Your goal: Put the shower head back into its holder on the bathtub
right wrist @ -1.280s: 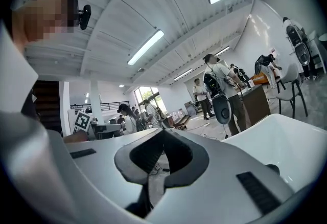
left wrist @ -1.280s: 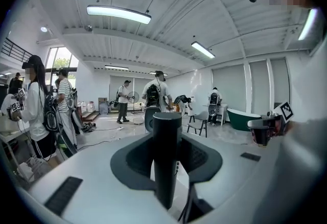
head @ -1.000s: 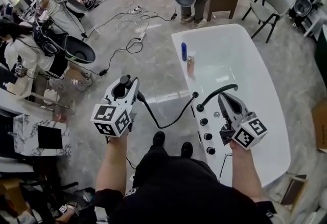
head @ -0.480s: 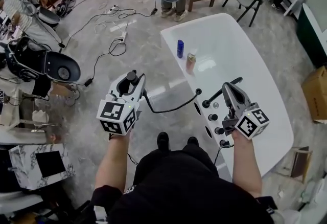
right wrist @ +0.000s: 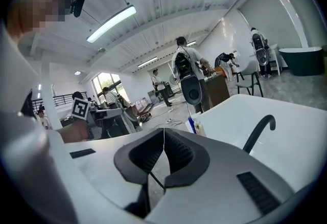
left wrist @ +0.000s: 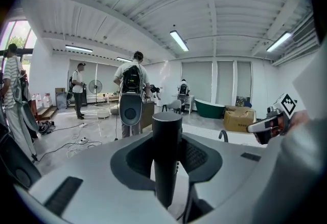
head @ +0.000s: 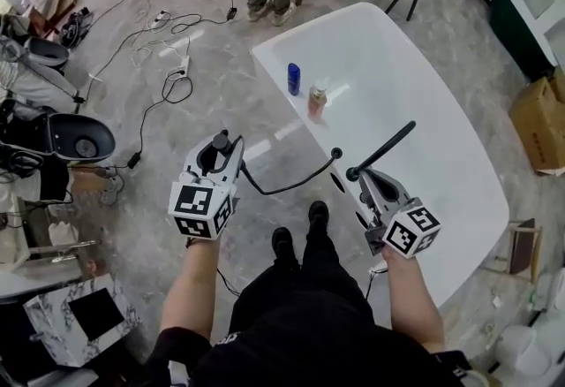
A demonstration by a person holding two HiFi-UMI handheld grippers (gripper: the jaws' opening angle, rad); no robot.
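Head view: left gripper (head: 212, 161) holds the shower head (head: 221, 142) above the floor, beside the bathtub (head: 415, 85), with its hose (head: 284, 189) running to the rim. Left gripper view: jaws clamp the black handle. Right gripper view: right gripper (right wrist: 162, 154) jaws closed, empty. Judged mid-carry; next, bring it across to the rim holder.

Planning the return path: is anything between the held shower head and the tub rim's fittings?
Only bare floor and its own hose lie between the shower head and the bathtub rim; the right gripper hovers over the fittings.

faucet (head: 384, 147) above tub rim (head: 270, 60), bottles (head: 293, 79) beyond
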